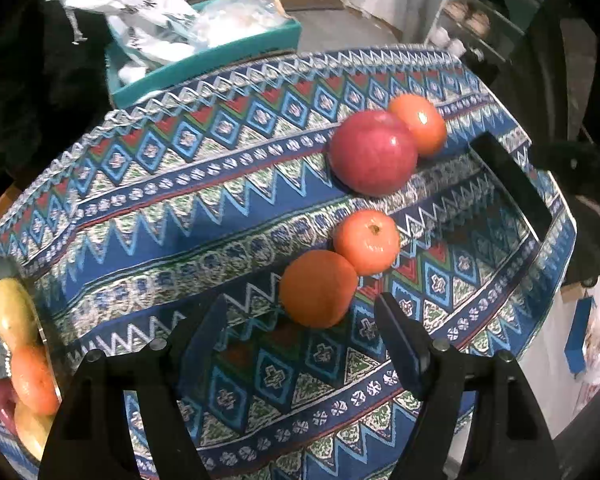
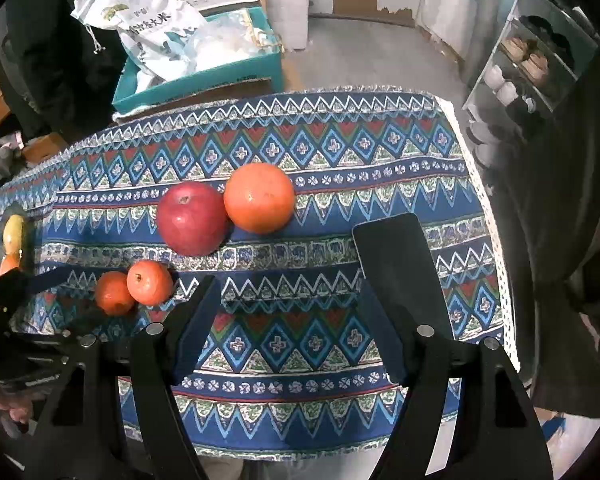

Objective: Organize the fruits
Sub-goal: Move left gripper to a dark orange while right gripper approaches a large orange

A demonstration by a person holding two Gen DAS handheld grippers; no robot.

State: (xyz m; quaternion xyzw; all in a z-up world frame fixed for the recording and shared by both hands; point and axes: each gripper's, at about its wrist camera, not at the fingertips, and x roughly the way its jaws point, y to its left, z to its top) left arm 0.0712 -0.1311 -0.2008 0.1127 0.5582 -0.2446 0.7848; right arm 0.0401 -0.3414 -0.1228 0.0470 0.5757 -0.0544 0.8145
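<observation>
Four loose fruits on the tabletop [image 1: 148,216] in the left wrist view. Left hand-held gripper [image 1: 300,332] is pitched steeply down, jaws released, nothing between the pads. Small orange [image 1: 319,288] sits just ahead of the fingertips, slightly right of the gap, touching a small tomato [image 1: 367,241] behind it. Red apple [image 1: 373,153] and a second orange fruit [image 1: 419,124] touch each other nearer the far edge. A dish [image 1: 4,268] at the tabletop's left edge holds more fruit. A black phone [image 1: 510,178] lies toward the right edge.

Right wrist view: right hand-held gripper [image 2: 290,316] also pitched steeply down, jaws apart, empty, only patterned cloth between the fingers. Apple [image 2: 191,218] and large orange [image 2: 259,197] lie ahead of it, mid-tabletop, touching. The small orange [image 2: 114,293] and tomato [image 2: 149,282] are off to its left. The phone [image 2: 396,256] lies just beside the right finger. The left hand-held gripper [image 2: 40,280] shows at the left edge, dark and blurred.
</observation>
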